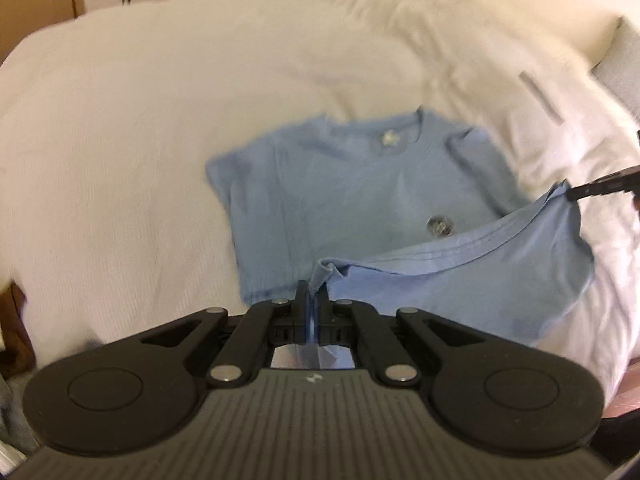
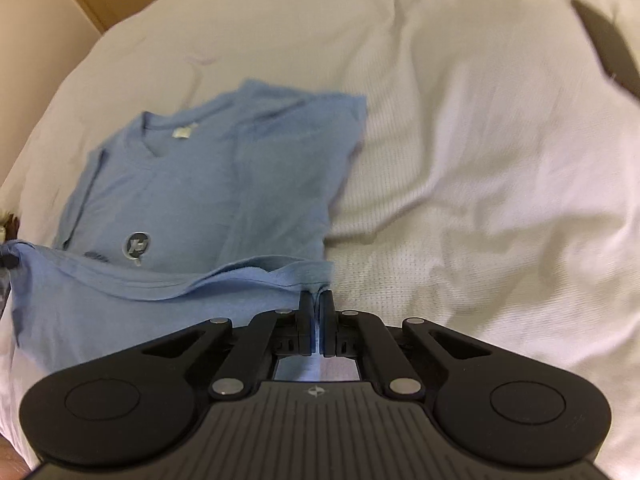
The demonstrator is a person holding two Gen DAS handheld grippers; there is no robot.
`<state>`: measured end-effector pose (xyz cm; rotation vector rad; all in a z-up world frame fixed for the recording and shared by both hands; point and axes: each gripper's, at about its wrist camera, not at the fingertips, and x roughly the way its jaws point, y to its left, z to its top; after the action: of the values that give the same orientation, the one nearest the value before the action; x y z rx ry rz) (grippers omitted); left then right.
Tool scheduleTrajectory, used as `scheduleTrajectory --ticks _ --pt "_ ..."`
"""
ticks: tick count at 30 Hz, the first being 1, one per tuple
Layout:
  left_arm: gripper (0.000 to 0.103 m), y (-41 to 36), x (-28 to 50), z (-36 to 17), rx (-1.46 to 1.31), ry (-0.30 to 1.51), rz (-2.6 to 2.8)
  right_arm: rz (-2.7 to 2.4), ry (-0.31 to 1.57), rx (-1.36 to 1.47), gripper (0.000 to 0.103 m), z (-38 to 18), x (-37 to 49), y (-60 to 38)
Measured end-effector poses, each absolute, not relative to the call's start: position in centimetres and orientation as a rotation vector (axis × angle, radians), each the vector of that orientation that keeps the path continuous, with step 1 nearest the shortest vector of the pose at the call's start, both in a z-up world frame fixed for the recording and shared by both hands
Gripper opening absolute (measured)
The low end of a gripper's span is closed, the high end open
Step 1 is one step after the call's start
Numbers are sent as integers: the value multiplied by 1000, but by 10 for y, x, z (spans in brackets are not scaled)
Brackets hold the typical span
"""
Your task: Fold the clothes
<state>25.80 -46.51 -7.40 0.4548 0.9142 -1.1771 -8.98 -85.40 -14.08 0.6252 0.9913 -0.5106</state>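
you are working over a bed [image 1: 160, 100] covered in a white, waffle-textured blanket [image 2: 480, 160] that fills most of both views, rumpled into soft ridges on the side away from the shirt. on it lies a light blue t-shirt [image 1: 340, 184], collar pointing away from you, sleeves folded in so the body makes a narrow panel. its bottom hem [image 1: 460, 248] is lifted off the blanket and hangs as a sagging band between your two tools, above the lower part of the shirt.

your left hand-held gripper [image 1: 311, 300] is clamped tight on one corner of that hem, blue cloth bunched between its closed fingers. your right hand-held gripper [image 2: 317, 304] is likewise closed on the other hem corner, with fabric pinched in the narrow slit between its pads; in the left wrist view you see its dark tip at the far right edge, holding the cloth.

on the chest sits a small round grey logo [image 2: 137, 246], and a white tag [image 2: 182, 133] shows inside the collar. both views are blurred, so the logo's lettering is probably unreadable.
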Motion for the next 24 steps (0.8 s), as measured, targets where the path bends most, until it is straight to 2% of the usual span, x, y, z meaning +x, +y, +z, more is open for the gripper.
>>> scheduleTrajectory --ticks 4,8,15,24 --pt "0 -464 282 -49 414 879 -1174 -539 930 565 0 -99 -97 -847" --pt "0 -492 313 -53 396 898 -1185 -566 867 555 0 -77 -88 -863" --pt "0 -543 354 -91 399 965 -1174 -541 899 481 0 -98 -39 -906" --pt "0 -571 387 -101 388 970 -1169 -558 909 468 0 -116 -5 -950"
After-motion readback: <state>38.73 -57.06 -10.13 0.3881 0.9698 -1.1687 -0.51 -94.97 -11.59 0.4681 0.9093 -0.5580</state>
